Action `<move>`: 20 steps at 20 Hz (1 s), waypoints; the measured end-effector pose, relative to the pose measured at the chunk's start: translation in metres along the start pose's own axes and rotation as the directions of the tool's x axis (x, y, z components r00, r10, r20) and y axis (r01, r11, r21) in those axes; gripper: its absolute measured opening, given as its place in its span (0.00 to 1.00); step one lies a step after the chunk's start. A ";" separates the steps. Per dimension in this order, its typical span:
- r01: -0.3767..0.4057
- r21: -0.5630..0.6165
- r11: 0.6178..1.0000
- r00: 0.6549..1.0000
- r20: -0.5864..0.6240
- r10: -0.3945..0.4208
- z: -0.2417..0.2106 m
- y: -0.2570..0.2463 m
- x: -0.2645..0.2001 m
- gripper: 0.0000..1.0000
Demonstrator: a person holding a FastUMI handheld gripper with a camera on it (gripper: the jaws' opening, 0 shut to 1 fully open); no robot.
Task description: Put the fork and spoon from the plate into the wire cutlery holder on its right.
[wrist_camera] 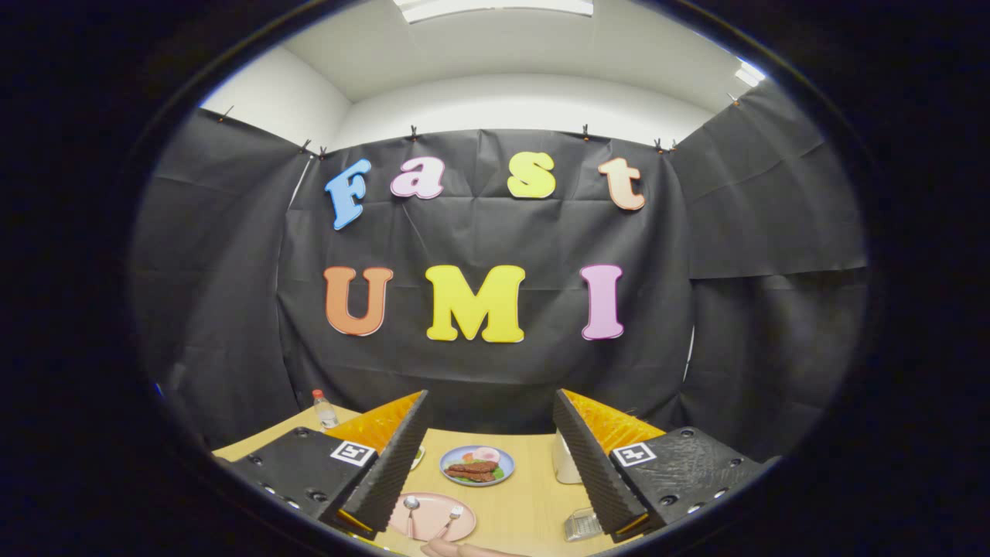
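A pink plate (pixel 430 528) lies on the wooden table, low between my fingers. A spoon (pixel 411 510) rests on its left part and a fork (pixel 450 518) on its right part, both with heads pointing away from me. The wire cutlery holder (pixel 582 524) stands to the plate's right, close by my right finger and partly hidden by it. My gripper (pixel 490 410) hangs high above the table, open, with nothing between its fingers.
A blue plate of toy food (pixel 476 465) sits beyond the pink plate. A white cup-like object (pixel 565 464) stands behind my right finger. A small bottle (pixel 325 410) is at the far left of the table. Sausage-like items (pixel 464 550) lie at the near edge.
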State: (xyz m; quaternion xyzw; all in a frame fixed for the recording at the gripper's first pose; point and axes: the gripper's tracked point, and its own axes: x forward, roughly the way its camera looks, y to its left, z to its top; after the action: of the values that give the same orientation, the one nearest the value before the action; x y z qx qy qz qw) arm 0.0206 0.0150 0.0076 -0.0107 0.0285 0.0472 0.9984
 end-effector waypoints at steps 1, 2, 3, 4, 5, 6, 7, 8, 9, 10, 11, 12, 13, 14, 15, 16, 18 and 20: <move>-0.001 -0.002 1.000 1.000 -0.009 0.001 -0.005 0.001 0.004 0.95; -0.006 -0.004 1.000 1.000 -0.023 0.006 -0.010 0.004 0.009 0.95; -0.009 -0.006 1.000 0.999 -0.039 0.009 -0.020 0.007 0.014 0.95; -0.008 -0.012 1.000 0.999 -0.053 0.008 -0.029 0.010 0.019 0.95; -0.006 -0.016 1.000 0.998 -0.070 0.005 -0.041 0.012 0.024 0.95; -0.010 -0.017 1.000 0.996 -0.092 0.008 -0.054 0.016 0.029 0.95; -0.012 -0.021 1.000 0.993 -0.118 0.010 -0.069 0.021 0.034 0.95; -0.017 -0.029 0.999 0.990 -0.142 0.012 -0.084 0.025 0.040 0.95; -0.021 -0.039 0.999 0.986 -0.168 0.014 -0.101 0.029 0.045 0.95; -0.023 -0.050 0.998 0.981 -0.196 0.013 -0.117 0.032 0.050 0.96; -0.024 -0.057 0.998 0.975 -0.222 0.010 -0.134 0.034 0.054 0.96; -0.025 -0.059 0.998 0.968 -0.249 0.009 -0.149 0.037 0.058 0.95; -0.026 -0.057 0.998 0.960 -0.279 0.009 -0.167 0.040 0.063 0.96; -0.025 -0.057 0.998 0.950 -0.312 0.006 -0.184 0.043 0.066 0.96; -0.024 -0.057 0.998 0.940 -0.340 0.003 -0.200 0.045 0.070 0.96; -0.020 -0.065 0.998 0.931 -0.365 -0.005 -0.215 0.047 0.074 0.96; -0.016 -0.073 0.997 0.905 -0.426 -0.016 -0.249 0.051 0.080 0.96; -0.010 -0.070 0.997 0.875 -0.484 -0.025 -0.280 0.057 0.087 0.96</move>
State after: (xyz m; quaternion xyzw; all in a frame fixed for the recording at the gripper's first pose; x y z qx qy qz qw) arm 0.0861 0.0736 -0.2781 -0.0575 0.2757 0.0402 0.9587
